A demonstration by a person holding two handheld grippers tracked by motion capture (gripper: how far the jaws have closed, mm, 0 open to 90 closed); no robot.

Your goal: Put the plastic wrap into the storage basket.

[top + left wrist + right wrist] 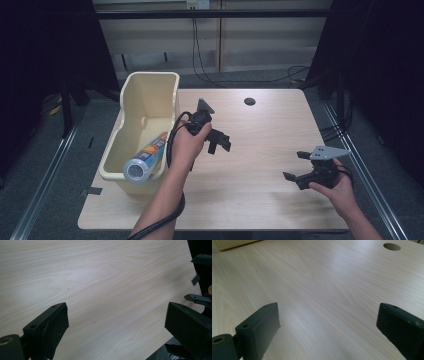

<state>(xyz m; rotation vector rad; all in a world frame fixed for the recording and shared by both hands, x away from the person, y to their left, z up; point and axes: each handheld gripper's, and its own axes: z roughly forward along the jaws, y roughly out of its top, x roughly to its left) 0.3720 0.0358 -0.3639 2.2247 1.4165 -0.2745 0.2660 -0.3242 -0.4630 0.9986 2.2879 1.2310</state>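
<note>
**Tube lies in the bin, both tools empty over the bench**

The cream plastic bin (150,107) stands on the left part of the bench (260,130), and everything here is placed from it. Inside it, a cylindrical tube (146,157) with a printed wrapper lies slanted along the floor, its silvery round end resting up against the bin's near wall and poking just above the rim.

The left tool (216,141) hangs just to the right of the bin, above bare wood, with its jaws spread wide and nothing between them; the left gripper view confirms the broad gap over plain bench (100,290). The right tool (296,166) is well apart from the bin, toward the bench's near right corner, jaws likewise wide apart and empty, pointed back toward the bin across bare wood (324,285). A round cable hole (249,101) sits beyond the bin's right side.

The tube looks like a light, stiff-walled canister, probably slick where the wrapper is glossy, and liable to roll. A hold across the barrel near the raised end, jaws square to its long axis, seems safest; the bin's near wall leaves little room lower down.
</note>
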